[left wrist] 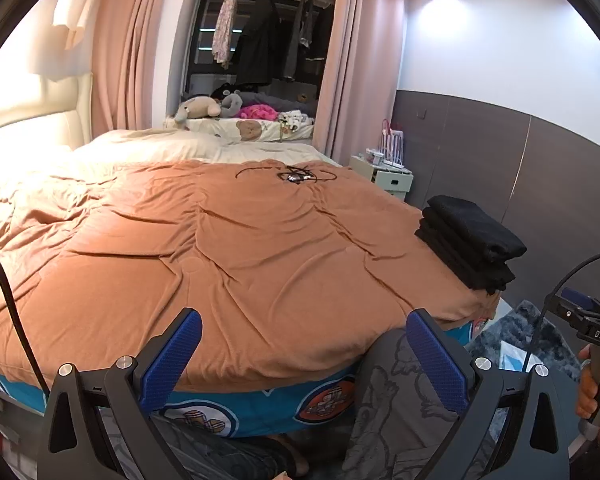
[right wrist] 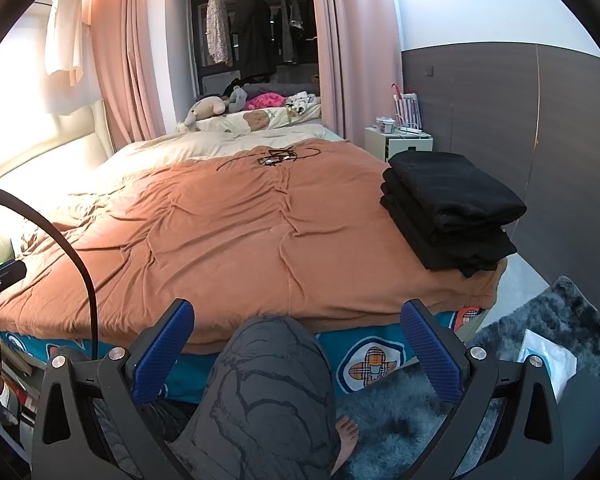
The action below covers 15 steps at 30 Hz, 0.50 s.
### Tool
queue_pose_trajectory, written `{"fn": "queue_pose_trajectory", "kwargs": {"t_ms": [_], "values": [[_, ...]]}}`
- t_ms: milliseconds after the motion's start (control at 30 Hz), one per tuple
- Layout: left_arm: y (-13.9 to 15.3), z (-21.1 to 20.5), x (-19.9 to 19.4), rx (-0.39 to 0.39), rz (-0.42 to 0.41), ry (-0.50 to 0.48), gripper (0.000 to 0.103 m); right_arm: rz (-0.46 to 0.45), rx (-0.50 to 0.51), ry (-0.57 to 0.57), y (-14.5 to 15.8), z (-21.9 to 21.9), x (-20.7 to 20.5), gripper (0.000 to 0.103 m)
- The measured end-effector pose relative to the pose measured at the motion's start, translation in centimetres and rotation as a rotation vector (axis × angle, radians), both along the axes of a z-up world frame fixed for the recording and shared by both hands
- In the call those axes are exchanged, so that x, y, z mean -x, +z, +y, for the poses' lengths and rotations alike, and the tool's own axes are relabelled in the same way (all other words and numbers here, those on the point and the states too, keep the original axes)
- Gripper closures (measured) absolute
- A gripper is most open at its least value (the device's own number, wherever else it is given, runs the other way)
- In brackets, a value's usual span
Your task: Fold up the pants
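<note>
Folded pants stacked at the bed's right corner, both grippers empty

The black pants (right wrist: pixel 452 210), soft and matte, lie in a squared stack on the rumpled orange blanket (right wrist: pixel 228 232); single layers are hard to tell apart. The left gripper (left wrist: pixel 304 354) and right gripper (right wrist: pixel 298 346) hang before the bed's near edge, textured blue pads spread wide, holding nothing

Bed layout, viewed from the foot end.
A stack of folded pants (right wrist: pixel 452 216) sits on the bed (right wrist: pixel 228 232) at its near right corner. A tangle of cords (right wrist: pixel 276 157) lies on the bed's far middle. Pillows (left wrist: pixel 152 146) lie behind it. A nightstand (right wrist: pixel 398 142) stands right of the bed, and a rug (right wrist: pixel 560 320) lies on the floor at near right.
</note>
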<state>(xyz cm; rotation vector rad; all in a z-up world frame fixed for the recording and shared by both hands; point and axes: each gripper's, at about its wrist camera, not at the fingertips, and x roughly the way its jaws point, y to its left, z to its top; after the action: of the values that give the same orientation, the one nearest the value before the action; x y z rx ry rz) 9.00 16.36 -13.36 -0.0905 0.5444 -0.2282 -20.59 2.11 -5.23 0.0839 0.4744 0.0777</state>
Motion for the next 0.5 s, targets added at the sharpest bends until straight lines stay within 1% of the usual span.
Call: {"fn": "queue_pose_trajectory", "kwargs": {"t_ms": [500], "values": [[0.03,-0.28,0.32,-0.010,-0.003,-0.011,0.000,-0.001,-0.008,-0.003,-0.01,-0.67,0.15,0.000]]}}
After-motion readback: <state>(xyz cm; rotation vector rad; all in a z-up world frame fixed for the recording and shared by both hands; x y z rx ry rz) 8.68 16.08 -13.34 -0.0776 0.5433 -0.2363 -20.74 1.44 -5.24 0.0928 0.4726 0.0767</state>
